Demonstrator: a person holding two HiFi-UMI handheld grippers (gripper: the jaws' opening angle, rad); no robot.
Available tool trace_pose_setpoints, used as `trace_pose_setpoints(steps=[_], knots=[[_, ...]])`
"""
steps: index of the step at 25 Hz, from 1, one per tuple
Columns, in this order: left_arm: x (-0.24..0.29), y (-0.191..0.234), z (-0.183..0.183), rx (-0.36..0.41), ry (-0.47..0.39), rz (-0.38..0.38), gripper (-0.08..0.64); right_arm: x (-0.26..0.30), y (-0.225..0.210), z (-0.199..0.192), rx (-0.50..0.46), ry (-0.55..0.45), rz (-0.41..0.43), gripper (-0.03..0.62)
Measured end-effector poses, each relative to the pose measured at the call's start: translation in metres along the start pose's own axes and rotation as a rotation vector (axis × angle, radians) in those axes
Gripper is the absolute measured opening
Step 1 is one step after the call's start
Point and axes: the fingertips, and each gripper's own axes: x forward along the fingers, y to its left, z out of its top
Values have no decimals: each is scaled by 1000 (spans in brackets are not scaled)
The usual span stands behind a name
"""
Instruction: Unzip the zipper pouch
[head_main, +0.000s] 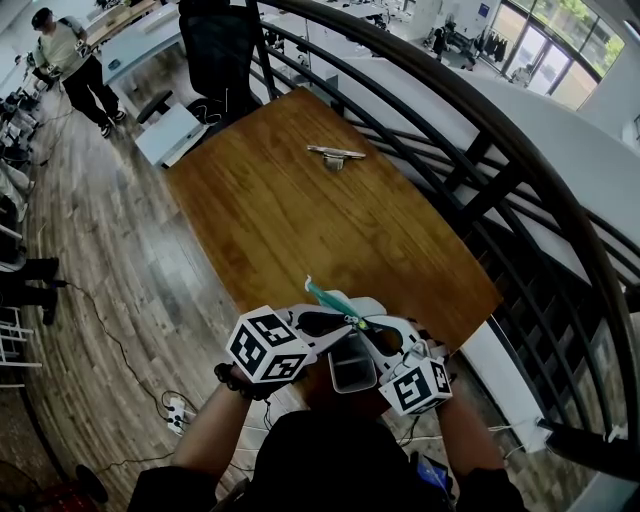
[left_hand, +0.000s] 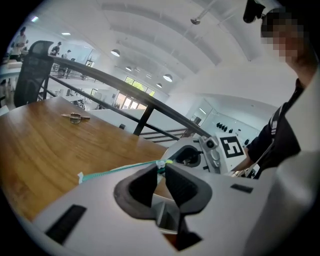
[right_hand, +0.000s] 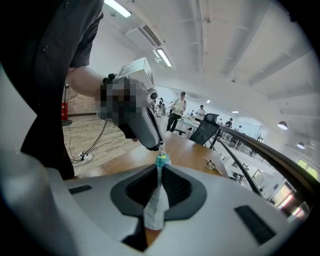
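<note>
The pouch (head_main: 352, 371) is grey-white with a teal zipper (head_main: 324, 296), held in the air over the near edge of the wooden table (head_main: 300, 220). My left gripper (head_main: 343, 321) comes in from the left, and in the left gripper view its jaws (left_hand: 161, 169) pinch the small white zipper pull (left_hand: 161, 163); the teal zipper (left_hand: 115, 170) runs off to the left. My right gripper (right_hand: 161, 167) is shut on the pouch's cloth (right_hand: 154, 210) just below the zipper's teal end (right_hand: 161, 160). The two grippers meet tip to tip.
A small metal piece (head_main: 335, 154) lies at the table's far end. A black curved railing (head_main: 470, 110) runs along the table's right side. A black office chair (head_main: 215, 50) stands beyond the table, a person (head_main: 75, 65) walks at far left, and a power strip (head_main: 177, 411) lies on the floor.
</note>
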Motion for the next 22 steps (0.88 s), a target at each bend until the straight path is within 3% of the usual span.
trace_pose_setpoints(steps=[9, 22], knots=[[4, 4, 5, -9, 21, 13, 30, 1, -2, 1, -10, 5, -3, 25], [5, 3, 15, -97, -49, -1, 17, -11, -13, 8, 44, -64, -69, 11]])
